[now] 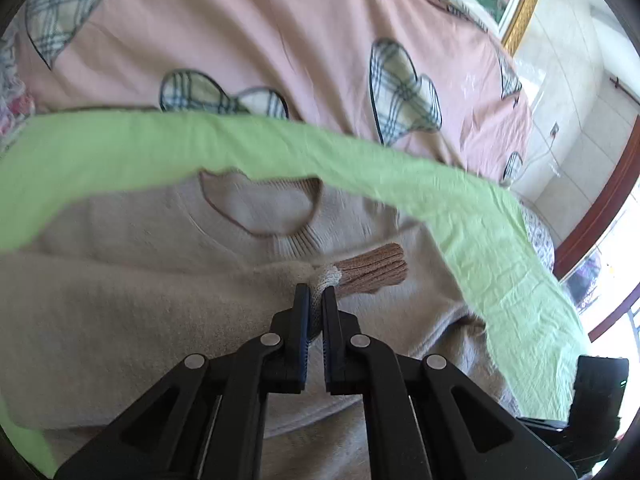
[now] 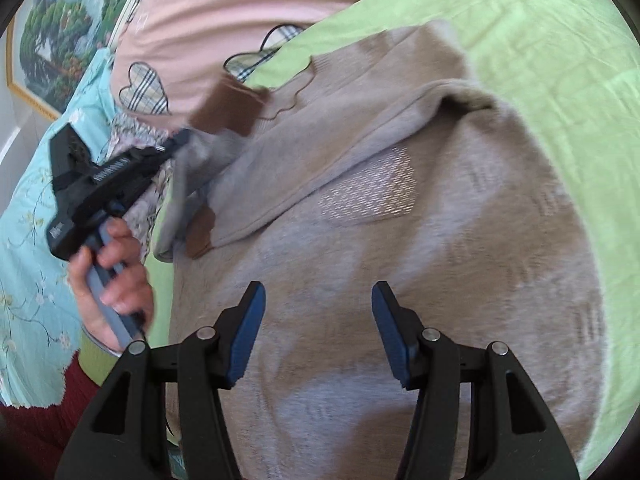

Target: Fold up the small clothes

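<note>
While left fingers (image 1: 306, 300) pinch sleeve (image 1: 332, 276) — right fingers (image 2: 256, 320) apart | touching nothing

Your left claw (image 1: 316, 294) points down, and its jaws are pinched tight on a bit of the sweater sleeve (image 1: 326, 276). Your left hand (image 2: 114, 276) wraps around its grey handle. Your right claw (image 2: 318, 296) points down with its jaws apart, holding nothing.
</note>
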Demonstrator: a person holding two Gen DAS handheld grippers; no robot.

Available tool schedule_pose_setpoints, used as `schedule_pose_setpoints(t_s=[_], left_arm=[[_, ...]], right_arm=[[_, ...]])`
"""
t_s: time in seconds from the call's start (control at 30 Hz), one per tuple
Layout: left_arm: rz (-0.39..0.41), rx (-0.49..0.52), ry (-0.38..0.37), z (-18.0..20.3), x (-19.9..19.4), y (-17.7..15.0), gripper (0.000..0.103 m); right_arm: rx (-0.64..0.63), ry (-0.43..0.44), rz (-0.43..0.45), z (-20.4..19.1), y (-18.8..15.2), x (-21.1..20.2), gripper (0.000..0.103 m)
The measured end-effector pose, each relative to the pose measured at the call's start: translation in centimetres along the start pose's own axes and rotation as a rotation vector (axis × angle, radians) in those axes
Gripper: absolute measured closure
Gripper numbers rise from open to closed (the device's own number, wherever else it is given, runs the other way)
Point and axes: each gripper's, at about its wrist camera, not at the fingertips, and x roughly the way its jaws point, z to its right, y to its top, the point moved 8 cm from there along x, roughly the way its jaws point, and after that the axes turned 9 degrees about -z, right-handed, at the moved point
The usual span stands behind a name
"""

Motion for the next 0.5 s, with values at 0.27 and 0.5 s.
schedule_pose_setpoints(t_s=[0.27,0.5], left_arm=[[-0.117,-0.012,0.016,-0.6,4.7,-3.5,0.091],[-0.064,-0.046,0.064,-3.1,-1.1,-6.9,0.061]], right_arm=[[0.031,0.0,0.014,1.0,0.2,-0.6,0.046],[-0.009,0.022,0.027,-1.2,2.2,0.4,0.046]])
